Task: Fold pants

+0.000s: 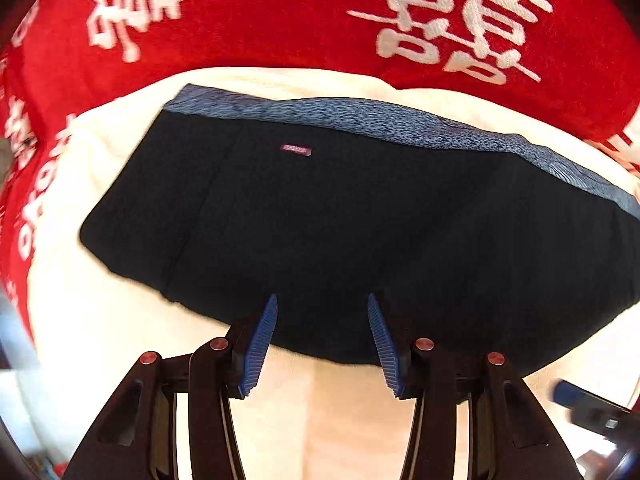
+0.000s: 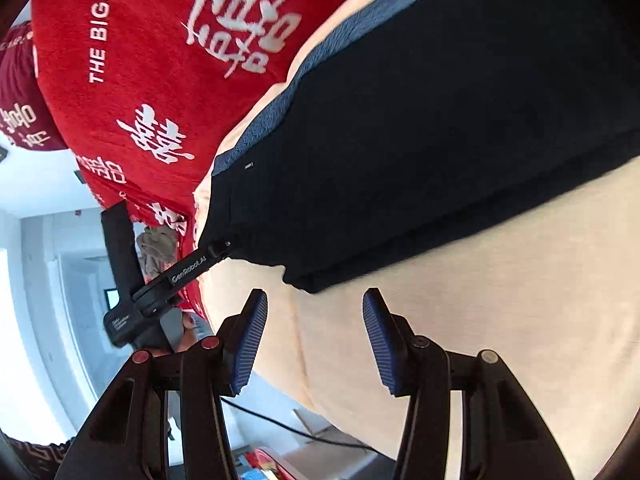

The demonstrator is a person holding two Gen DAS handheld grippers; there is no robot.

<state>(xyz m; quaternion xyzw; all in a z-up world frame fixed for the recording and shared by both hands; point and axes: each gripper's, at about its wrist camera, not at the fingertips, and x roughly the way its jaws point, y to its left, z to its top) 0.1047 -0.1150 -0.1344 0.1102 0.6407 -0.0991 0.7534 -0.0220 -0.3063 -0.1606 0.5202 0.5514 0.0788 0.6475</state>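
Folded pants (image 1: 340,220) lie flat on cream sheet (image 1: 120,340), near red blanket (image 1: 280,20). Left gripper (image 1: 322,300) spread, empty, over pants' near edge. Right gripper (image 2: 315,296) spread, empty, just off pants' corner.

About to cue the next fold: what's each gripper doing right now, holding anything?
Left gripper: open, empty, poised over the dark pants.
Right gripper: open, empty, over the cream cover.

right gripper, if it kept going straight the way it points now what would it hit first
Most likely the cream blanket. The right gripper has its fingers open and empty, and bare blanket lies between them, just short of the dark pants' near folded edge. Depth is unclear, so that edge could come first.
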